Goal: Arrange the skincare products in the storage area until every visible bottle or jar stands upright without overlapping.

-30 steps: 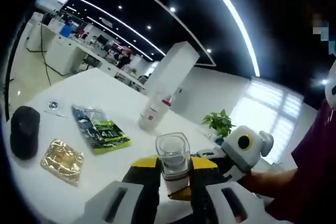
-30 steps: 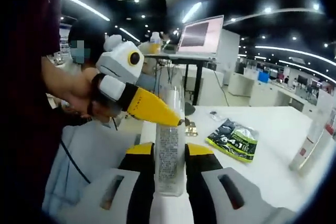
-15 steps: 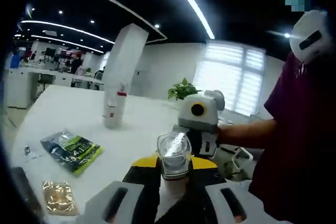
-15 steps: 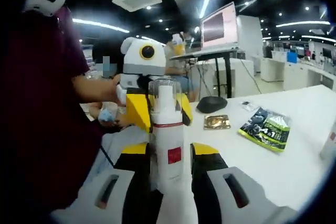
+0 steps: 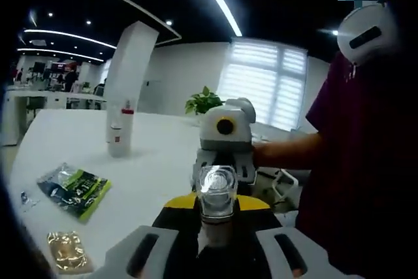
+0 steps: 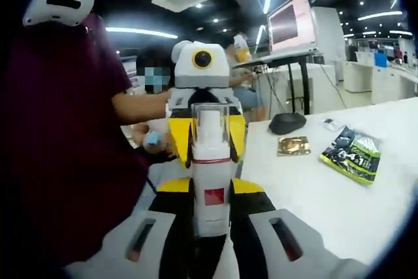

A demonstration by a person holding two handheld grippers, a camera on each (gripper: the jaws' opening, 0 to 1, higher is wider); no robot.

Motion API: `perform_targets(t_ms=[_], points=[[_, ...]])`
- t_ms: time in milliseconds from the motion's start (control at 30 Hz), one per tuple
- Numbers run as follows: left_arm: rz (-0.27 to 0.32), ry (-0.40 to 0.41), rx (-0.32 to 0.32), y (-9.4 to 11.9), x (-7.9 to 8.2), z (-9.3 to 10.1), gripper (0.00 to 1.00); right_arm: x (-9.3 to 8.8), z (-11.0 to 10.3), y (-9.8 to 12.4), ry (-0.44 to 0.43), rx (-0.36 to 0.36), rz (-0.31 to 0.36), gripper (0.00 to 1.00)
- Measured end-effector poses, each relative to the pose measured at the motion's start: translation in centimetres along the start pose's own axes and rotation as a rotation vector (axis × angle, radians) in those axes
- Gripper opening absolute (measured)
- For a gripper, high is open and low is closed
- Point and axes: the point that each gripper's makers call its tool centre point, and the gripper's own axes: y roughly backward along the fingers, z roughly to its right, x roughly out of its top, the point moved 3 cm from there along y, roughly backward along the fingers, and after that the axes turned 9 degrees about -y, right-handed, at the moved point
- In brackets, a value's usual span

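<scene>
White bottle (image 6: 210, 181) now faces left gripper (image 6: 201, 136) squarely.

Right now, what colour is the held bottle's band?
Red, on the white bottle; clearest in the right gripper view.

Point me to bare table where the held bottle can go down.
Left gripper view: open white tabletop between the standing bottle and the green packet. Right gripper view: bare stretch nearer than the gold sachet and green packet. It is crowded only mid-air, where both grippers' jaws clamp the held bottle by the person's arm.
</scene>
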Motion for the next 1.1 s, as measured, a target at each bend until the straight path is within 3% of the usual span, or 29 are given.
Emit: perform_targets(t_ms=[67,133,200,267,300,467,600,633,733,800,900,933,1100], points=[[0.0,0.018,0.043,0.0,-0.1,-0.6,0.21,0.1,0.6,0.0,0.01,-0.049,0.009,0.18],[-0.002,0.04,0.139,0.1,-0.2,-1.9,0.23,0.2,2.2,0.0,0.015,-0.171,0.031,0.18],[0.031,0.04,0.23,0.3,0.2,-3.0,0.28,0.3,3.2,0.0,0.033,-0.279,0.047,0.18],[0.073,0.069,0.288,0.3,0.7,-3.6,0.3,0.4,3.7,0.0,0.027,-0.338,0.059,0.18],[0.091,0.084,0.35,0.5,0.8,-4.1,0.31,0.3,4.0,-0.1,0.021,-0.387,0.065,0.18],[0.133,0.167,0.447,0.5,0.6,-4.5,0.32,0.6,4.9,-0.1,-0.015,-0.518,0.111,0.18],[0.108,0.192,0.531,0.4,-0.2,-5.0,0.35,0.6,5.0,-0.3,0.0,-0.586,0.108,0.18],[0.104,0.191,0.528,0.3,-0.2,-5.0,0.35,0.6,5.3,-0.1,0.04,-0.635,0.096,0.18],[0.086,0.201,0.545,-0.1,-0.4,-5.0,0.34,0.9,5.3,-0.4,0.032,-0.659,0.105,0.18],[0.069,0.207,0.539,-0.4,-0.7,-4.9,0.28,1.2,5.4,-0.5,0.042,-0.684,0.113,0.18],[0.055,0.191,0.531,-0.7,-0.7,-4.4,0.21,1.4,5.3,-0.9,0.042,-0.695,0.114,0.18],[0.061,0.126,0.553,-0.4,-0.5,-4.7,0.21,1.6,5.3,-0.9,0.06,-0.706,0.119,0.18],[0.061,0.117,0.497,0.0,-0.4,-4.7,0.2,1.8,5.2,-0.7,0.064,-0.684,0.118,0.18]])
